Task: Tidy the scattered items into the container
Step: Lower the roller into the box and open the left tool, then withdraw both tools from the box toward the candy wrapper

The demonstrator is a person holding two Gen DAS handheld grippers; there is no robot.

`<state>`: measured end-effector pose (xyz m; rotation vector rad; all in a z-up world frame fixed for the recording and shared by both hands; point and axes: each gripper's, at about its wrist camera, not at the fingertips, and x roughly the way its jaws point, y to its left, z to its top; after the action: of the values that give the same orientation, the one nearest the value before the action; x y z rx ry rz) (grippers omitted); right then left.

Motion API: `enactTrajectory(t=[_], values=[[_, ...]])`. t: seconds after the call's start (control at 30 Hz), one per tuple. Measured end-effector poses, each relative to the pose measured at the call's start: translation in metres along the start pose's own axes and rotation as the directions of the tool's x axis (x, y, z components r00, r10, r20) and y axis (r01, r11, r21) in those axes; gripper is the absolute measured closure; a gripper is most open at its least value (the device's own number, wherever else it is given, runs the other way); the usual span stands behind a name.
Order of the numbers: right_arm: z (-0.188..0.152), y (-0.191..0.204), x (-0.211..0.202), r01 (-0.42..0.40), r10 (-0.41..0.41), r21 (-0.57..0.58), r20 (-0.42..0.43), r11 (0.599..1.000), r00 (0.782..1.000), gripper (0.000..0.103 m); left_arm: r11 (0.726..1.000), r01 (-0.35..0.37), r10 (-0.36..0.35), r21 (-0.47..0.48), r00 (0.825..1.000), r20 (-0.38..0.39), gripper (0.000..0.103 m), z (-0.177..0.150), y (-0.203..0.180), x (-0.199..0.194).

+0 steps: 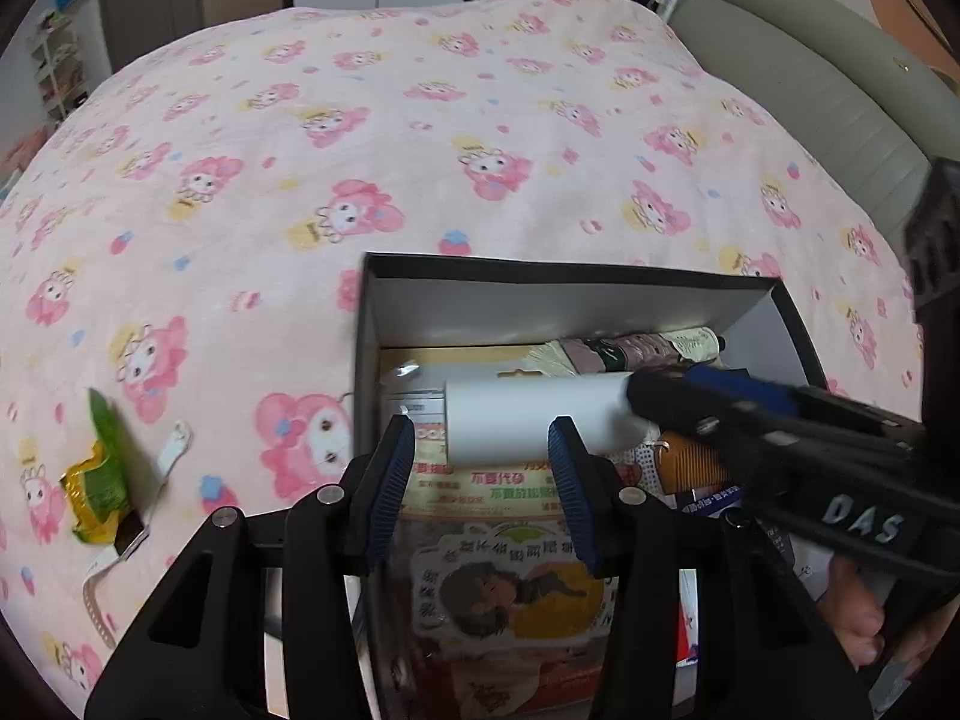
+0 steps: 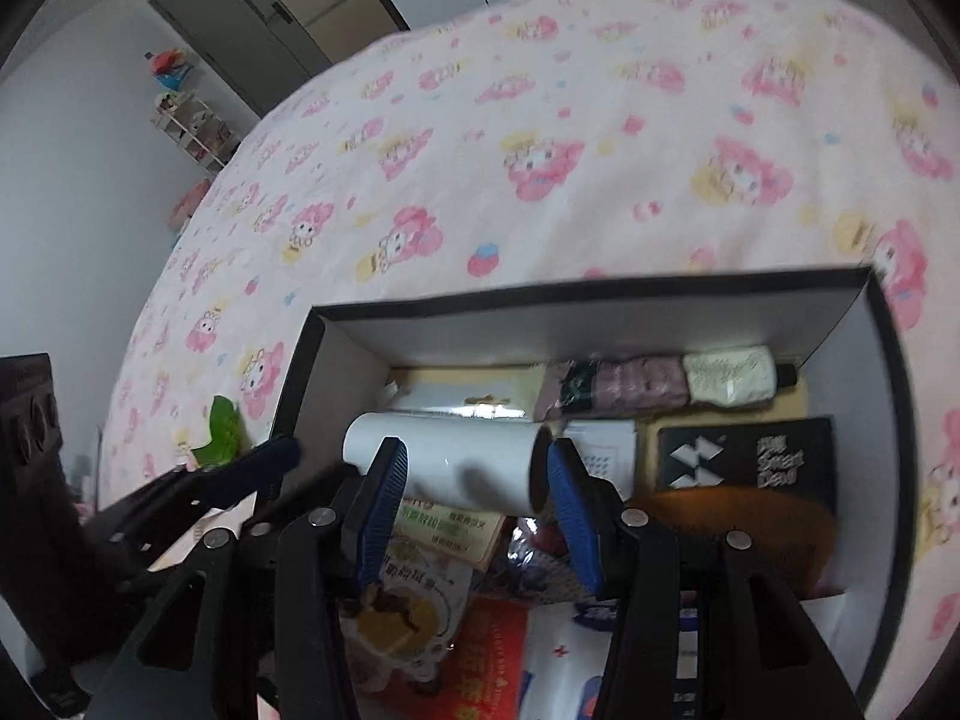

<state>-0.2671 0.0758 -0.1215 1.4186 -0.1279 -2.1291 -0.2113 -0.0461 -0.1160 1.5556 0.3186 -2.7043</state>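
Note:
A black box with a white inside (image 1: 540, 300) (image 2: 600, 324) sits on the pink cartoon blanket and holds several items: snack packets, a tube, a folded umbrella, a dark "Smart Devil" box (image 2: 744, 456). A white cylinder (image 1: 540, 420) (image 2: 444, 468) lies on top of them. My left gripper (image 1: 483, 474) is open over the box's near end, empty. My right gripper (image 2: 474, 504) is open, its fingers either side of the cylinder's right end; whether they touch it I cannot tell. It shows in the left wrist view (image 1: 708, 402). A green-yellow snack packet (image 1: 102, 474) (image 2: 219, 429) lies on the blanket left of the box.
A white strip (image 1: 168, 456) lies beside the green packet. A grey padded headboard (image 1: 810, 78) borders the bed at the right. Shelves (image 2: 192, 126) and a door (image 2: 252, 30) stand beyond the bed.

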Motion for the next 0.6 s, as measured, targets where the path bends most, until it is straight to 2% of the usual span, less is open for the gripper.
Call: enactTrajectory(t=[0.1,0.2,0.33,0.37,0.47,0.5,0.6], values=[[-0.001,0.0,-0.019,0.017,-0.016,-0.016,0.058,1.0,0.998,0.057,0.999,0.031,-0.031,0.005,0.999,-0.026,0.056,-0.004,0.003,0.001],[-0.002,-0.004,-0.033,0.085,-0.081,-0.037,0.095,0.996,0.992,0.057,0.998,0.037,-0.035,0.041,0.998,-0.05,0.057,-0.008,-0.003,0.007],[-0.008,-0.012,-0.017,0.127,-0.128,-0.046,0.002,0.991,0.992,0.057,0.998,0.047,-0.043,0.04,0.994,-0.099,0.057,0.001,-0.01,0.03],[-0.009,-0.014,-0.011,0.131,-0.132,-0.048,-0.023,0.99,0.991,0.057,0.998,0.041,-0.037,0.037,0.993,-0.116,0.059,0.005,-0.011,0.039],[-0.012,-0.015,0.001,0.143,-0.147,-0.061,-0.061,0.988,0.987,0.057,0.996,-0.044,0.052,0.076,0.993,-0.11,0.06,0.014,-0.016,0.054],[-0.012,-0.016,0.004,0.148,-0.152,-0.057,-0.068,0.987,0.986,0.057,0.996,-0.052,0.059,0.073,0.992,-0.109,0.06,0.018,-0.016,0.055],[-0.011,-0.02,0.003,0.156,-0.158,-0.045,-0.057,0.987,0.986,0.057,1.0,-0.02,0.022,0.024,0.995,-0.1,0.06,0.024,-0.012,0.051]])
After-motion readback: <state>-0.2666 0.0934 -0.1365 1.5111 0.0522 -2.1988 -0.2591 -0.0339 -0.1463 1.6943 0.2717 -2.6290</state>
